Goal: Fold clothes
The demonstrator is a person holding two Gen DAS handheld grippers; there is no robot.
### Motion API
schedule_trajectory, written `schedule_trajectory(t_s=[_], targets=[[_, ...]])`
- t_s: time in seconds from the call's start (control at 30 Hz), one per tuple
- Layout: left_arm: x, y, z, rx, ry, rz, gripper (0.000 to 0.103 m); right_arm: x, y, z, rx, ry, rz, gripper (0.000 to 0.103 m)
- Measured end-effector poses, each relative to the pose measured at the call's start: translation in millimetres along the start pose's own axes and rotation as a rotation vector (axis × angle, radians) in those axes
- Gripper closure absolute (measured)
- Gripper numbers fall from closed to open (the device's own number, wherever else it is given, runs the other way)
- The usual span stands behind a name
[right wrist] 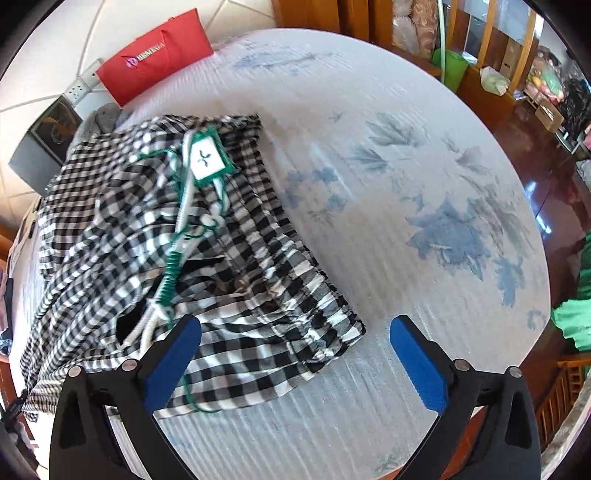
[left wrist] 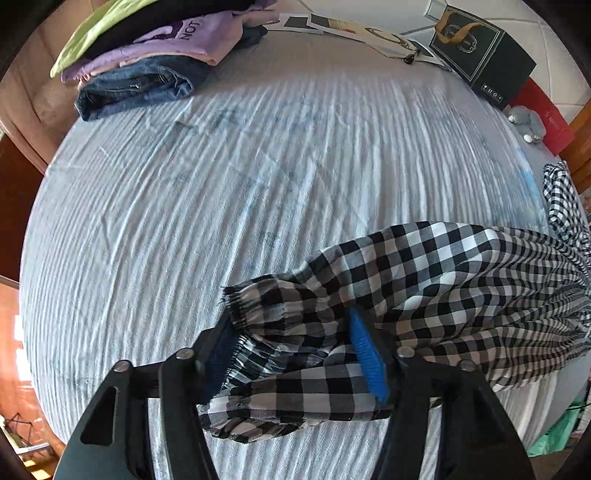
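A black-and-white checked cloth [left wrist: 424, 280] lies bunched on the pale striped bed sheet [left wrist: 221, 177]. My left gripper [left wrist: 291, 354] has a fringed end of the cloth bunched between its blue pads, lifted slightly off the sheet. In the right wrist view the same cloth [right wrist: 122, 229] lies crumpled at the left, with a green-and-white cord and tag [right wrist: 205, 157] on top. My right gripper [right wrist: 295, 354] is open and empty, hovering over the cloth's near edge.
A stack of folded clothes [left wrist: 147, 59] with jeans at the bottom sits far left. A dark box [left wrist: 484, 55], papers [left wrist: 351, 27] and a red bag [right wrist: 155, 59] line the far edge. The bed edge drops to a wooden floor [right wrist: 535, 177].
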State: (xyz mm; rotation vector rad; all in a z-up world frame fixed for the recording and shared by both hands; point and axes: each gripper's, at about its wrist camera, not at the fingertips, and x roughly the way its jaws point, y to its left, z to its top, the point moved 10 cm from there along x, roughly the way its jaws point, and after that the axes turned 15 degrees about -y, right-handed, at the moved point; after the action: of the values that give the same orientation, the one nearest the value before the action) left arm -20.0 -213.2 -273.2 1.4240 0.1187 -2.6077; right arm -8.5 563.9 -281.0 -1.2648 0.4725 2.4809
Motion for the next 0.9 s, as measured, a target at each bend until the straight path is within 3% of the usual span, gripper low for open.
schedule_trajectory(t_s=[0.03, 0.07, 0.1, 0.13, 0.17, 0.2, 0.23, 0.3, 0.33, 0.43, 0.5, 0.57, 0.63, 0.77, 0.83, 0.9], targets=[[3, -2, -2, 0.005, 0.005, 0.014, 0.088, 7, 0, -3, 0.005, 0.024, -0.012, 0.003], [3, -1, 0, 0.005, 0.002, 0.029, 0.088, 13, 0, -5, 0.01, 0.049, -0.023, 0.033], [-1, 2, 8, 0.011, -0.03, 0.059, 0.092, 19, 0, -8, 0.015, 0.074, -0.035, 0.048], [-6, 5, 15, 0.018, -0.062, 0.09, 0.094, 19, -1, -5, -0.037, 0.066, -0.1, 0.061], [-11, 8, 23, 0.024, -0.095, 0.12, 0.094, 14, 8, 0, -0.091, 0.048, -0.11, 0.082], [-20, 11, 34, 0.025, -0.14, 0.143, 0.094, 8, 11, 4, -0.11, 0.029, -0.121, 0.092], [-29, 13, 44, 0.019, -0.177, 0.159, 0.094, -5, 6, 13, -0.113, -0.009, -0.15, 0.093], [-38, 11, 55, 0.022, -0.194, 0.15, 0.092, -26, -10, 25, -0.073, -0.048, -0.183, 0.093], [-38, 8, 56, 0.03, -0.183, 0.14, 0.083, -34, -22, 27, -0.031, -0.048, -0.186, 0.093], [-22, -4, 44, 0.076, -0.106, 0.12, 0.072, -32, -50, 20, -0.001, -0.004, -0.219, 0.087], [-28, -32, 59, 0.091, -0.125, 0.057, 0.071, -30, -52, 13, 0.009, 0.015, -0.221, 0.068], [-35, -61, 75, 0.107, -0.144, -0.007, 0.064, -37, -56, 17, 0.0, -0.002, -0.245, 0.042], [-42, -89, 91, 0.122, -0.163, -0.07, 0.046, -49, -58, 27, 0.0, -0.038, -0.243, 0.041], [-58, -146, 121, 0.153, -0.2, -0.198, 0.045, -59, -17, 67, -0.03, -0.129, -0.104, 0.022], [-54, -185, 128, 0.174, -0.198, -0.25, 0.045, -54, 13, 89, -0.052, -0.154, -0.02, 0.022], [-40, -233, 127, 0.2, -0.179, -0.294, 0.046, -48, 38, 90, -0.072, -0.153, 0.024, 0.022]])
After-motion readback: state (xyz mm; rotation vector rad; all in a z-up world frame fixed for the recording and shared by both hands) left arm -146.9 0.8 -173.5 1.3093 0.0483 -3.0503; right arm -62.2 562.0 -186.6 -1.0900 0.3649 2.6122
